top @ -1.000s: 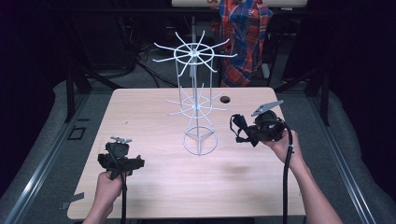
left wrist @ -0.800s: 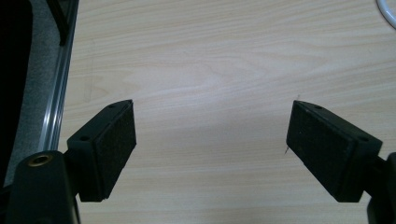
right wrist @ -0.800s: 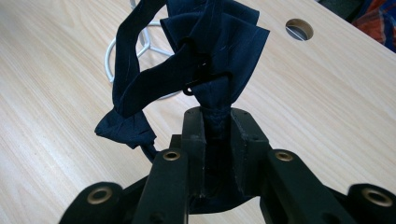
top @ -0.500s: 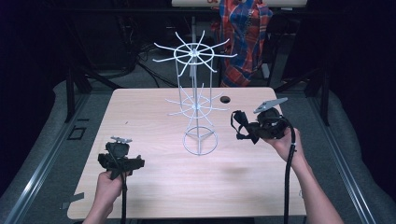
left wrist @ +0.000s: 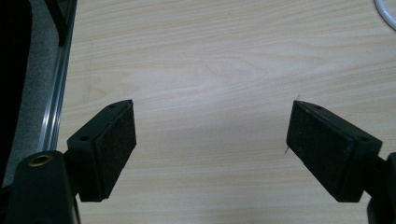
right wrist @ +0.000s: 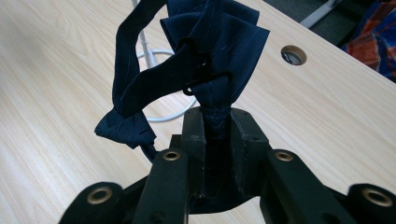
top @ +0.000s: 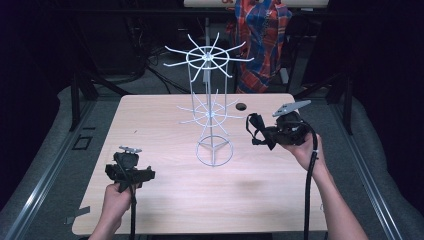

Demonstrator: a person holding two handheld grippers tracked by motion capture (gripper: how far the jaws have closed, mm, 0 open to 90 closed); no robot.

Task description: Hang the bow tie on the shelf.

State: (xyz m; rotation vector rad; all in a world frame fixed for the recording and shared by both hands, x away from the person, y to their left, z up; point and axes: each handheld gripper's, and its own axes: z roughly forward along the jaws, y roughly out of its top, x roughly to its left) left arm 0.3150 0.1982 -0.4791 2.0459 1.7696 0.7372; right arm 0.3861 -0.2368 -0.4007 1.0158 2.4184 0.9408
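Fabric is what we carry in our right gripper [top: 264, 134]: a dark blue bow tie [right wrist: 196, 70] with its strap looped loose, pinched at the knot between jaws pressed tight on the cloth. We grip it at the middle so the wings and the strap hang free ahead of the jaws, leaving the loop and its small black hook [right wrist: 198, 77] open to catch on something. We hold it above the table [top: 150, 120], just to the right of the white wire rack [top: 210, 112], with the jaws pointing toward the rack's lower ring of prongs; that looks to us like the place the tie is meant to hang. Our left gripper [top: 125, 172] sits low over the near left part of the table, well apart from the rack, its jaws spread wide with bare wood between the pads [left wrist: 116, 140]. We judge it is parked there to stay clear, ready to steady the light rack's round foot [top: 215, 152] if the hanging tips it.
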